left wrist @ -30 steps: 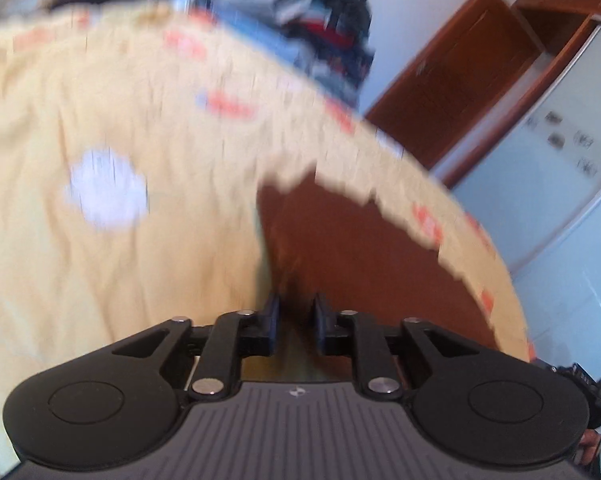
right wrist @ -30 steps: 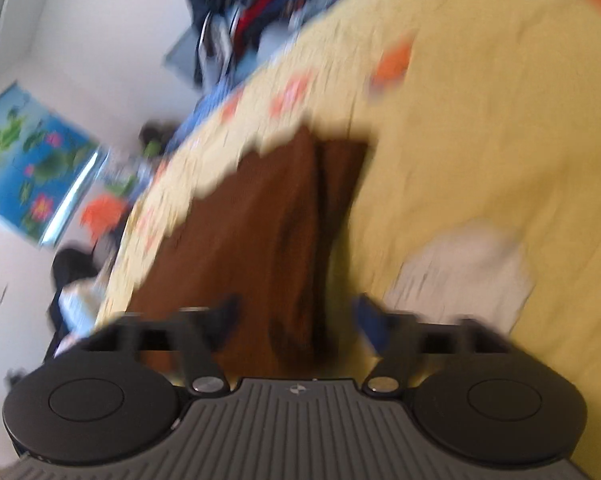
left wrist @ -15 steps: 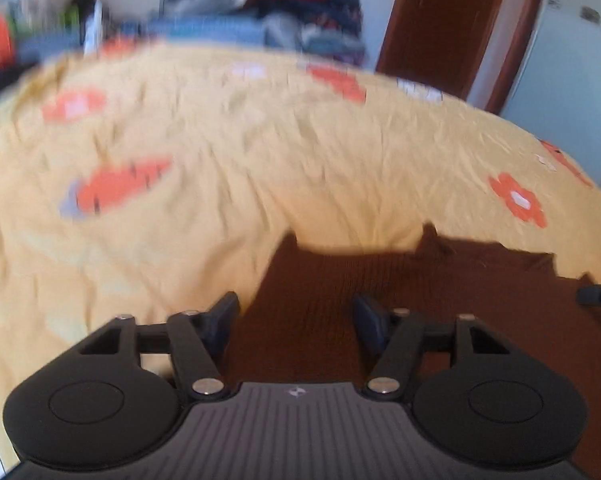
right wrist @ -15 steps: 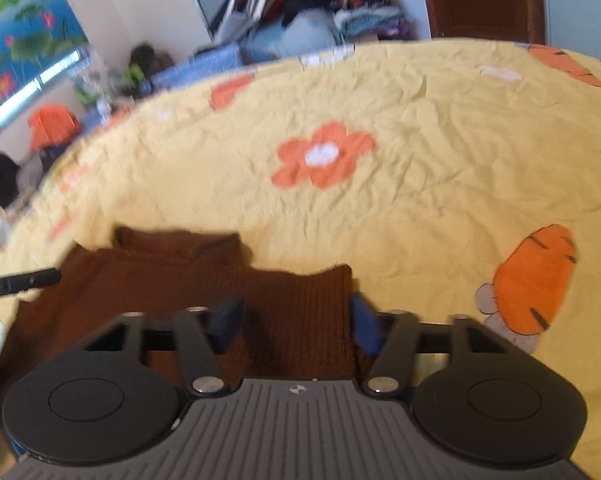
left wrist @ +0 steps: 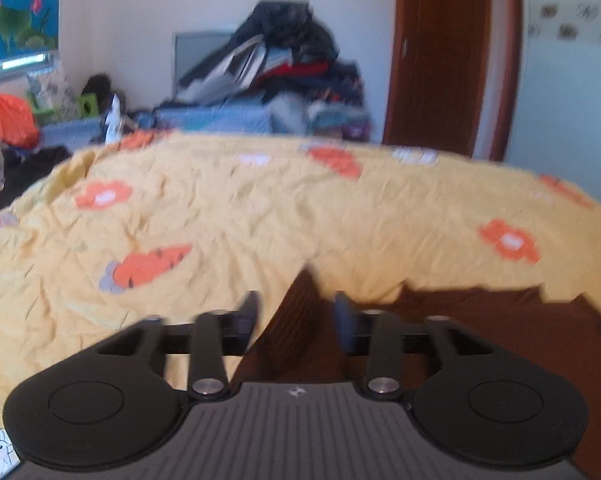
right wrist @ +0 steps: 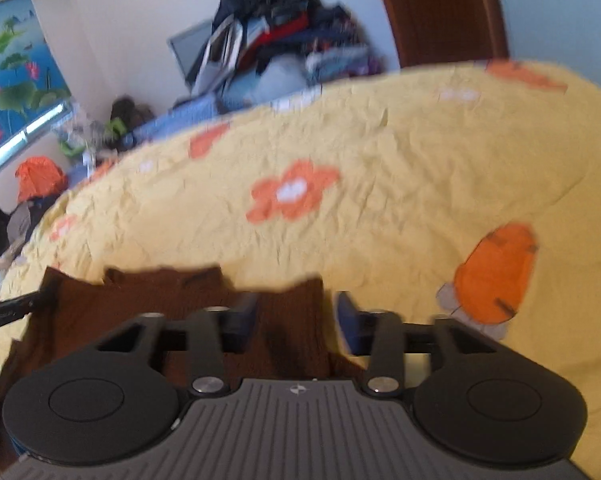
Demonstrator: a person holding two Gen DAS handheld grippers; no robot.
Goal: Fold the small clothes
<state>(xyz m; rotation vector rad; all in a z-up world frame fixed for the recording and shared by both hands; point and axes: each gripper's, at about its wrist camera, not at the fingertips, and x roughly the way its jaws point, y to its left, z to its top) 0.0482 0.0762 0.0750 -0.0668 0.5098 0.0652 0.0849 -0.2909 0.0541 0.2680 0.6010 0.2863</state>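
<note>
A dark brown knitted garment [left wrist: 480, 332] lies flat on a yellow bedsheet [left wrist: 260, 216] printed with orange flowers and carrots. My left gripper [left wrist: 296, 320] is open, and the garment's left corner sits between its fingers. My right gripper [right wrist: 296, 316] is open, and the garment's [right wrist: 140, 312] right corner sits between its fingers. The left gripper's fingertip [right wrist: 8, 308] shows at the left edge of the right wrist view, at the garment's far left side. Neither gripper holds the cloth.
A tall pile of mixed clothes [left wrist: 284, 68] stands against the wall beyond the bed. A brown door [left wrist: 440, 56] is at the back right. An orange bag [left wrist: 6, 120] and clutter lie at the far left.
Both grippers have swung from a tilted, blurred view to level, low over the bed. The left gripper opened from shut. The garment now lies spread flat in front of both.
</note>
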